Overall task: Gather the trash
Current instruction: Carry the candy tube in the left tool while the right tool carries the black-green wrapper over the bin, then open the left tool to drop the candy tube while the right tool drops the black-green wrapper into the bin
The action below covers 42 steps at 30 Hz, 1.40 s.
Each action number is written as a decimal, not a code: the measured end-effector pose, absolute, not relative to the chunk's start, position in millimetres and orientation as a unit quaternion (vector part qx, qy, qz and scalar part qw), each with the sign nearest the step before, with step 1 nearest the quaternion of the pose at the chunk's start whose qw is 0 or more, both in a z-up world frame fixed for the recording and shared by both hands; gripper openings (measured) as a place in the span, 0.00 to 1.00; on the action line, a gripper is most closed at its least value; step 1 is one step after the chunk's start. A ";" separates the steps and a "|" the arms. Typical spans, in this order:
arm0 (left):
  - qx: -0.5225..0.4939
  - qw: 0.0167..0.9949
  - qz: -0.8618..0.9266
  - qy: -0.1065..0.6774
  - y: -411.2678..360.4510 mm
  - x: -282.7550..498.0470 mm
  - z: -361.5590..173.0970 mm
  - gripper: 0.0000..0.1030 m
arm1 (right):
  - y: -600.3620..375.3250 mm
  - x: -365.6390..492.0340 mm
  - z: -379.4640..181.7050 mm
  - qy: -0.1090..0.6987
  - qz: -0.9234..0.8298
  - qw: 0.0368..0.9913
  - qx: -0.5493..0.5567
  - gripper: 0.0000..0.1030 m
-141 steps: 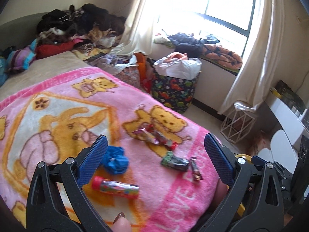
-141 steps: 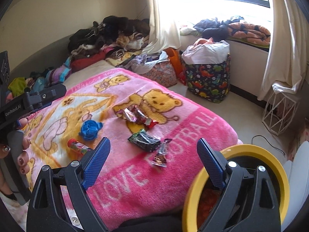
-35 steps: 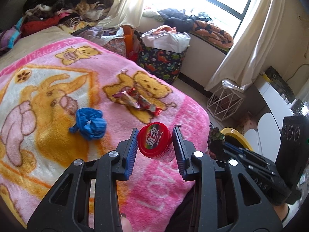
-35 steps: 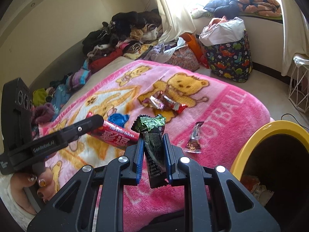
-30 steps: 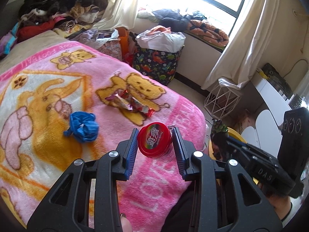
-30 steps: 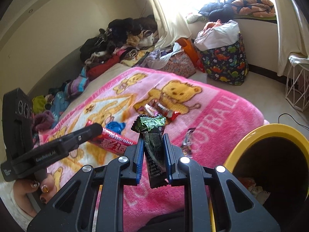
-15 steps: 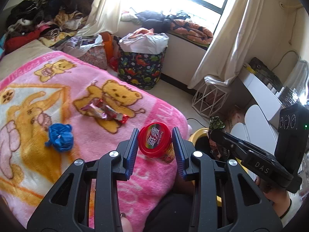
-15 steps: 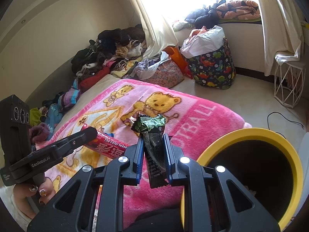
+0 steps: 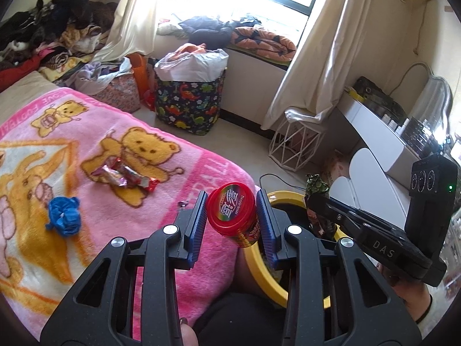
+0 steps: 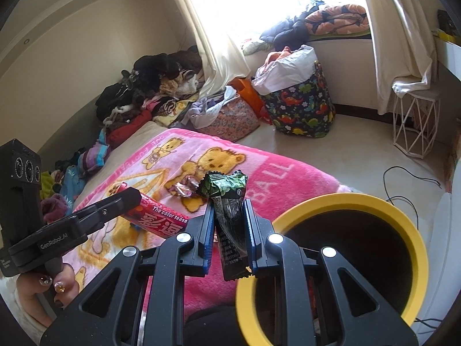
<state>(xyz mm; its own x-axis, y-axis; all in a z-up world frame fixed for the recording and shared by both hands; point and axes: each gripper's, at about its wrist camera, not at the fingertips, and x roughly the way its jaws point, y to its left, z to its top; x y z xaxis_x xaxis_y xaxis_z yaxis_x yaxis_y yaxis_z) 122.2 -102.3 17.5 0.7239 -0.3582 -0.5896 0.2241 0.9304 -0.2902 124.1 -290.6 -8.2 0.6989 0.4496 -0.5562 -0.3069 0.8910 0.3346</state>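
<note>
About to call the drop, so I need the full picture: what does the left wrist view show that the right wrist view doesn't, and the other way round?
Only the left wrist view shows the blue crumpled wad lying on the blanket, and the red cap of the candy tube end-on between the left gripper pads.

Only the right wrist view shows the bin's dark inside and whole yellow rim, and the green wrapper close up in the right gripper.

Both show the pink blanket, the foil wrappers, the dinosaur bag, and both held items.
</note>
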 end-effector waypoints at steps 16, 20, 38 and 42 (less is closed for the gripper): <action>-0.077 0.914 -0.200 0.343 -154.3 123.0 13.8 0.26 | -349.0 107.0 -5.4 0.318 0.159 0.925 0.133 0.18; -0.072 0.911 -0.209 0.347 -165.1 121.8 10.8 0.26 | -361.2 103.1 -4.8 0.316 0.148 0.927 0.139 0.18; -0.052 0.892 -0.241 0.380 -199.7 122.5 -18.7 0.26 | -409.9 90.6 -14.4 0.309 0.102 0.928 0.179 0.18; -0.049 0.886 -0.248 0.389 -207.9 122.6 -27.2 0.26 | -413.7 89.4 -17.7 0.311 0.100 0.927 0.187 0.18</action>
